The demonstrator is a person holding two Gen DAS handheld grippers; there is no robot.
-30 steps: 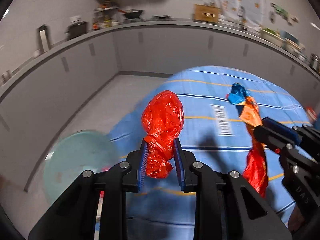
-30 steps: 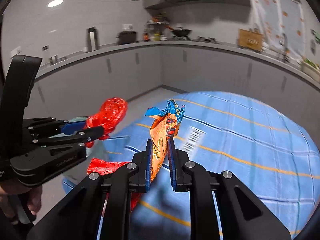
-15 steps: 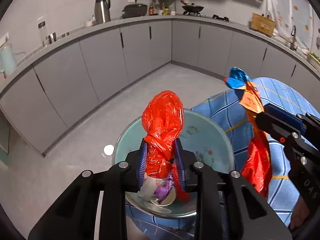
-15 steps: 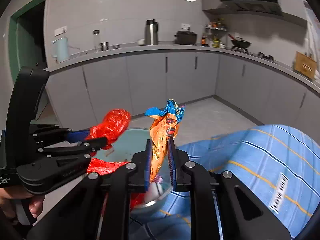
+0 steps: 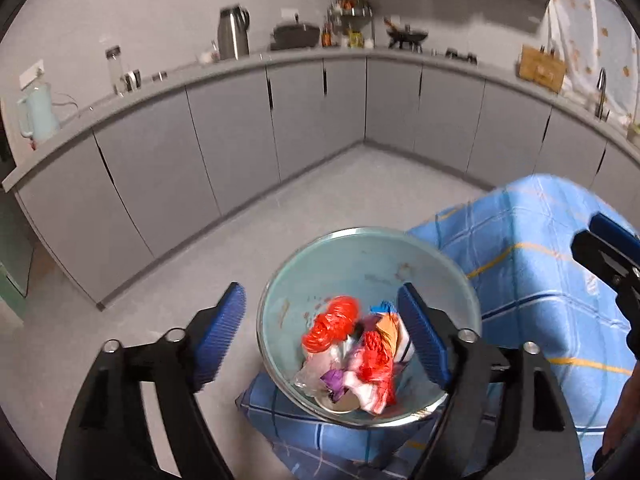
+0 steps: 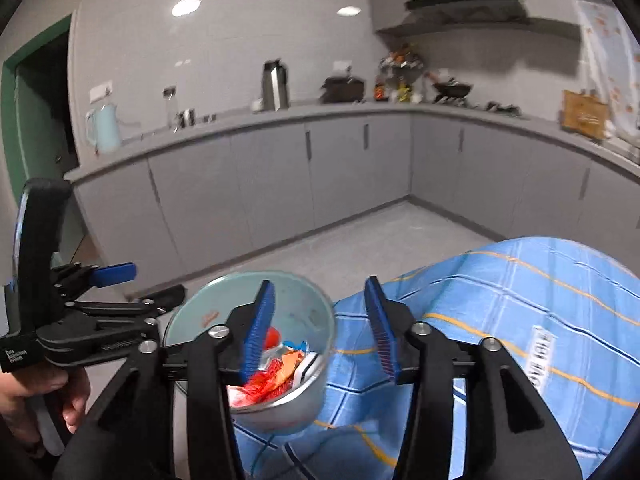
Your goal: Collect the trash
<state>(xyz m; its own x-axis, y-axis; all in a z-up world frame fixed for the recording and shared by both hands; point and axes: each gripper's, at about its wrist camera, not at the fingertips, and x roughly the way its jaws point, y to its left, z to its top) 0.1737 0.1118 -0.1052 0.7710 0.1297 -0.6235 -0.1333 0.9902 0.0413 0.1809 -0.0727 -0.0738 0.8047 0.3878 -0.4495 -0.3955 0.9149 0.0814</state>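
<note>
Hovering over the bin point(image 5: 362, 246) with both tongs spread wide and empty.
We judge the red bag point(image 5: 334, 322) and wrapper point(image 5: 386, 326) binned; the left tongs point(image 5: 320, 330) and right tongs point(image 6: 320, 330) hold nothing, and the blue-clothed worktop point(image 6: 520, 304) shows no more litter.

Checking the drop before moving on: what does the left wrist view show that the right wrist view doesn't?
Left wrist only: straight down into the bin, with the red bag and orange wrapper on the trash pile.
Right wrist only: the left hand-held gripper from the side, and the green doorway.
Both: the bin on the blue cloth, both hand-held grippers open and empty, including the right hand-held gripper.
</note>
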